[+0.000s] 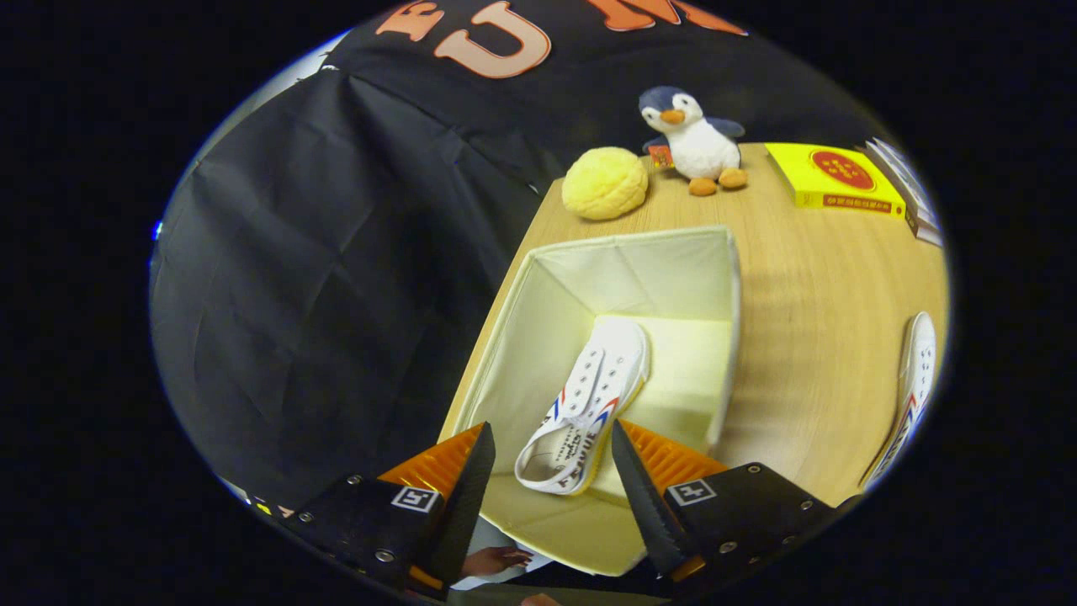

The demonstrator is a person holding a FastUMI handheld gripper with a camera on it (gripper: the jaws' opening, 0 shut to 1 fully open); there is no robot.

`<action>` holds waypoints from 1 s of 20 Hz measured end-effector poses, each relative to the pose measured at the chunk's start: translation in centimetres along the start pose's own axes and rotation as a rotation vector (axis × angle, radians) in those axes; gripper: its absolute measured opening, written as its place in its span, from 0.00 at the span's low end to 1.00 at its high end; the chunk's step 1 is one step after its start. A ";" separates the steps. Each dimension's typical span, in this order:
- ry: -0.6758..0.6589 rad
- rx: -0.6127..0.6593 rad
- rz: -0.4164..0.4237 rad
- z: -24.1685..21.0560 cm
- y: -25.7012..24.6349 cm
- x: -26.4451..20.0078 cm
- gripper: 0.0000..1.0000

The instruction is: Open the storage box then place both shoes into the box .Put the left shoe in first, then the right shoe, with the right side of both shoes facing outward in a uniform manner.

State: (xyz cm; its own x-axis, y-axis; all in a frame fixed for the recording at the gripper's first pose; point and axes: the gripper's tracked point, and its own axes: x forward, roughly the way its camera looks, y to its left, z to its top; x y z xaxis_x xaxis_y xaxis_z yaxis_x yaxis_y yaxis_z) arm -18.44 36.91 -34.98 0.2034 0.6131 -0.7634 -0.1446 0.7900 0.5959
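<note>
The cream fabric storage box [734, 320] stands open on the wooden table [808, 320]. One white canvas shoe [589, 396] with red and blue side stripes lies inside it, toe towards the far wall and heel propped against the near wall. My gripper [551, 427] hovers open above the box's near side; the shoe's heel shows between the fingers, and neither finger touches it. The other white shoe [913, 391] lies on the table to the right of the box, well beyond my right finger.
Behind the box sit a yellow bun-shaped plush [604, 183], a penguin plush [694, 141], a flat yellow box [835, 177] and stacked books [913, 198]. The table's left edge runs along the box's left wall. A person's hand [496, 560] shows below the fingers.
</note>
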 end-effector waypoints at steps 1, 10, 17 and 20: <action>-0.032 -0.011 -0.011 0.4 -0.4 -1.3 0.88; -0.141 0.059 -0.312 -0.2 -16.8 -8.6 0.90; -0.122 0.153 -0.518 -4.4 -29.2 -13.1 0.90; -0.086 0.161 -0.573 -6.3 -32.6 -13.9 0.90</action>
State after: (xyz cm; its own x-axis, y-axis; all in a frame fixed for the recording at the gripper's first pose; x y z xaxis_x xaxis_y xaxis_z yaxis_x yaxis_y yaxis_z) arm -22.65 2.71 -45.34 0.2842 0.0820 -0.9553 0.1587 0.9786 0.1312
